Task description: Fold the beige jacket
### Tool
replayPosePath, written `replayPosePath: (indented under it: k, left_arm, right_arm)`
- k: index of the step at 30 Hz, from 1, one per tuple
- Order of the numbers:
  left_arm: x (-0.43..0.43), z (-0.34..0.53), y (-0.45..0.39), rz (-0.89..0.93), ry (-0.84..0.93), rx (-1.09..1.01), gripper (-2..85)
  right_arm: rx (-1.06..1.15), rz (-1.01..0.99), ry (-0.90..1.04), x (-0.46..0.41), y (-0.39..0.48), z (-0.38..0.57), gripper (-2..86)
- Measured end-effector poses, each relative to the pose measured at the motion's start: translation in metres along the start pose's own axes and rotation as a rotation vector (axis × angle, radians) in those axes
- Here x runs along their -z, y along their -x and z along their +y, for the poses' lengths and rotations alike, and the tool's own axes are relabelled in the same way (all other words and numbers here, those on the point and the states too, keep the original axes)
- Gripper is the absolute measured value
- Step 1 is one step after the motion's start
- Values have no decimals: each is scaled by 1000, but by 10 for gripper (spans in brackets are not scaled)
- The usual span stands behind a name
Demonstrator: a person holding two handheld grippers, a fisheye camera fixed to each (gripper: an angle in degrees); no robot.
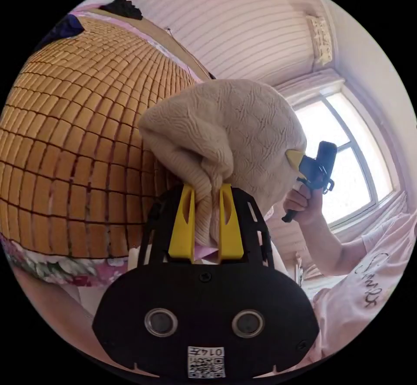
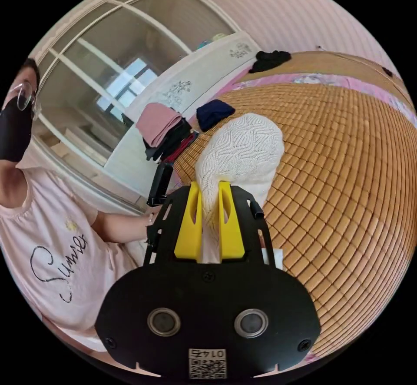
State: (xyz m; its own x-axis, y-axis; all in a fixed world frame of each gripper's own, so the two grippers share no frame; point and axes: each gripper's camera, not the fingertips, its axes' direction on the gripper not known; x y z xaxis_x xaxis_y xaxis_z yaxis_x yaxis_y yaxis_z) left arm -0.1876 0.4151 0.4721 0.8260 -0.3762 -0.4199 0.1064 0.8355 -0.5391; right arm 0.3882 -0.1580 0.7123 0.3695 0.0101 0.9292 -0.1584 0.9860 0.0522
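— Bamboo mat [image 1: 74, 141] covers the bed; in the left gripper view, where's the beige jacket [image 1: 234, 141]?
— Lifted above it, bunched, pinched by the left tool [image 1: 206, 222].
— And the right gripper view?
— The right tool [image 2: 210, 224] pinches another bunch. I'd say folding has hardly begun; spreading comes first.

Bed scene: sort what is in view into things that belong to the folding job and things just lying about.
In the job:
- beige jacket
- left tongs, shut on the jacket
- right tongs, shut on the jacket
- bamboo mat

Lying about:
- navy garment
- black garment
- pink and dark clothes pile
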Motion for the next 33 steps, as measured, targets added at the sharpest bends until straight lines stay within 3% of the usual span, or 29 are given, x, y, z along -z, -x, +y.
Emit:
replayPosePath:
  k: [3,15,18,20,23,26,27,29,33]
  left_arm:
    - [70,-3,6,-65,-196,-3,82]
    - [269,-105,-7,-399,-804,-203,82]
    - [308,-128,-16,-393,-938,-208,83]
    - [329,-155,-24,-451,-914,-172,85]
    - [350,-219,-2,-535,-749,27,96]
    - [354,-241,28,-521,-655,175,77]
    - [355,-228,18,-500,-700,104,67]
    - [351,-196,-5,-501,-781,-29,56]
    - [324,-128,-27,-493,-856,-136,-2]
  right_arm:
    - [237,-80,70,-38,33,-62,63]
    - [487,-529,31,-160,75,-356,62]
    - [473,-692,21,-178,88,-426,63]
    - [388,-741,38,-198,80,-467,65]
    - [178,-664,101,-251,45,-526,78]
    - [-23,-337,149,-315,-1,-550,105]
    - [-63,-134,165,-343,-13,-544,107]
    - [-89,72,257,-395,-21,-525,99]
    - [-12,80,340,-482,-1,-487,98]
